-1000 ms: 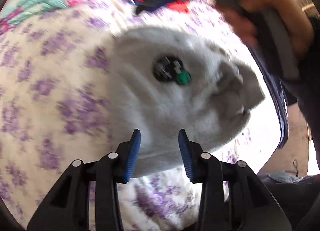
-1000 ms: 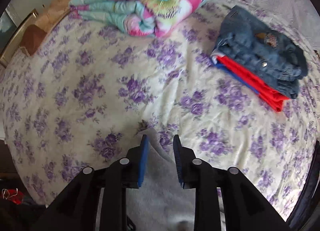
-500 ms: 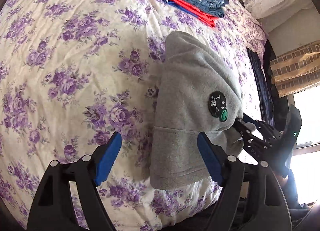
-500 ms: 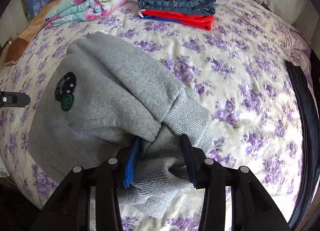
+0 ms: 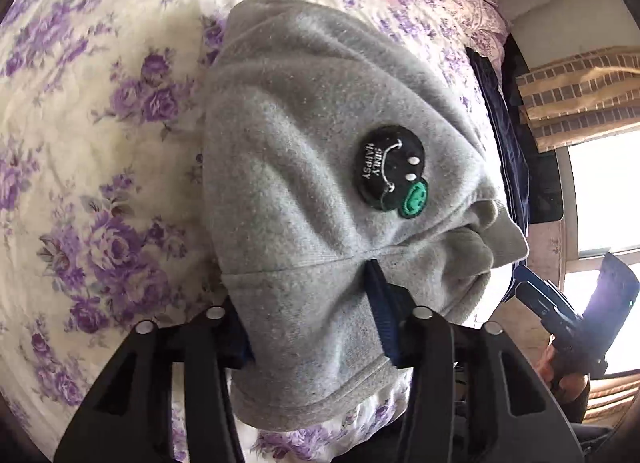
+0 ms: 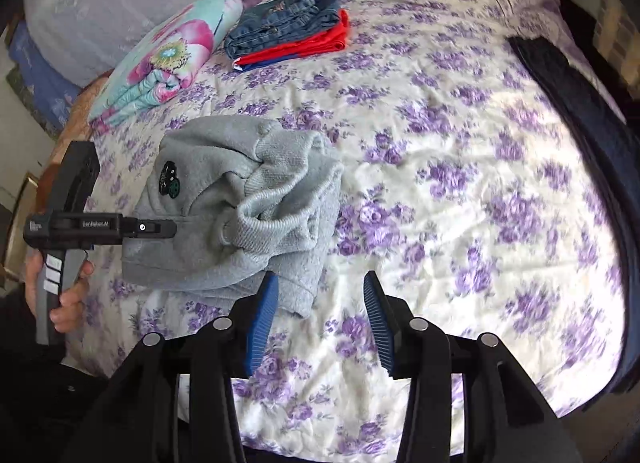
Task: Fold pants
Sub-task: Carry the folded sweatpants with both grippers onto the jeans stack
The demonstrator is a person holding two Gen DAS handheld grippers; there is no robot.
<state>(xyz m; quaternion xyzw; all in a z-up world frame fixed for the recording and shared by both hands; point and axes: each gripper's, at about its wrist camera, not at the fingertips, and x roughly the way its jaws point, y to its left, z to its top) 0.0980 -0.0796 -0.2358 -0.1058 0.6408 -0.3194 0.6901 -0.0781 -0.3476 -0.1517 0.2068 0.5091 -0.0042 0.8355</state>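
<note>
Left of the scene, in the right wrist view, the left gripper (image 6: 160,227) is seen side-on, held level in a hand (image 6: 60,287), its tips buried in the near-left edge of the pants (image 6: 240,199). In the left wrist view the same gripper (image 5: 316,319) is clamped on the pants (image 5: 304,167): a thick gray fold fills the gap between the two fingers (image 5: 384,311) and bulges over them. The pants lie as a bunched, partly folded heap on the near-left part of the bed (image 6: 460,183), running forward and away from the left gripper, with the round patch (image 5: 390,169) on top and the ribbed cuffs turned toward the right side.

Further right, the right gripper (image 6: 320,319) is held apart and holds nothing; its left finger (image 6: 262,319) stands just beside, perhaps touching, the near corner of the heap, while the other finger stands over bare sheet. The pants therefore lie ahead and to the left of the right gripper. In the left wrist view this gripper (image 5: 536,299) appears at the far right, clear of the cloth.

The left gripper is judged the nearer and the holding one; the next fold is judged to turn on a fresh grip by the right gripper on the cuff side.

At the far edge of the bed a stack (image 6: 288,31) of folded clothes and a floral quilt (image 6: 160,59) lie well apart from the work.
</note>
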